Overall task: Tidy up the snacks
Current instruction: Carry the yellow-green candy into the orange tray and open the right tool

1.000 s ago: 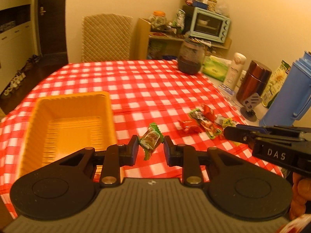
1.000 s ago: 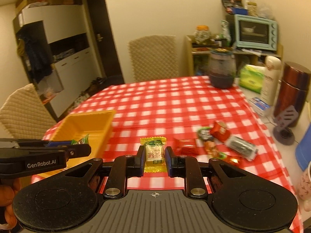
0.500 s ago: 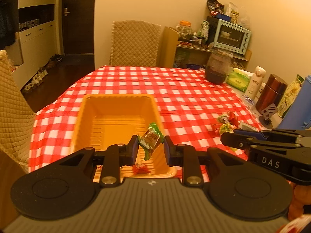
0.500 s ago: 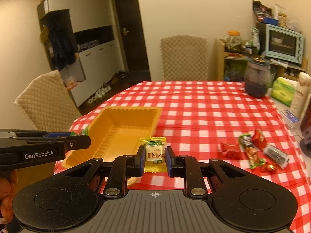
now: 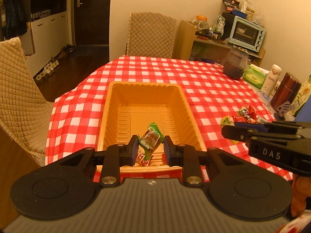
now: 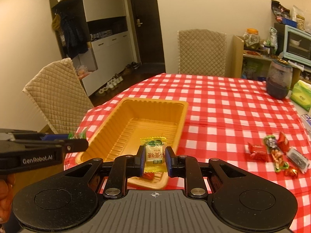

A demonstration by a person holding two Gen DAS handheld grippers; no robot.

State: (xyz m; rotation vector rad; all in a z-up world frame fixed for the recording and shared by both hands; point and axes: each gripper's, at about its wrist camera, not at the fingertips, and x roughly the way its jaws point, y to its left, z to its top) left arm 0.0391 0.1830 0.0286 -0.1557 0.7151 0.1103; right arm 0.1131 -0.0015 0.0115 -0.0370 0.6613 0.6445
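Red wrapper (image 5: 143, 158) half-hidden behind left claw (image 5: 150, 145) pinching green candy (image 5: 150, 138); right claw (image 6: 155, 156) grips yellow candy (image 6: 154, 153).

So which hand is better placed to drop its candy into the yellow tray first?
Probably left: the left gripper holds its green candy squarely over the yellow tray; the right gripper's sits near a corner.
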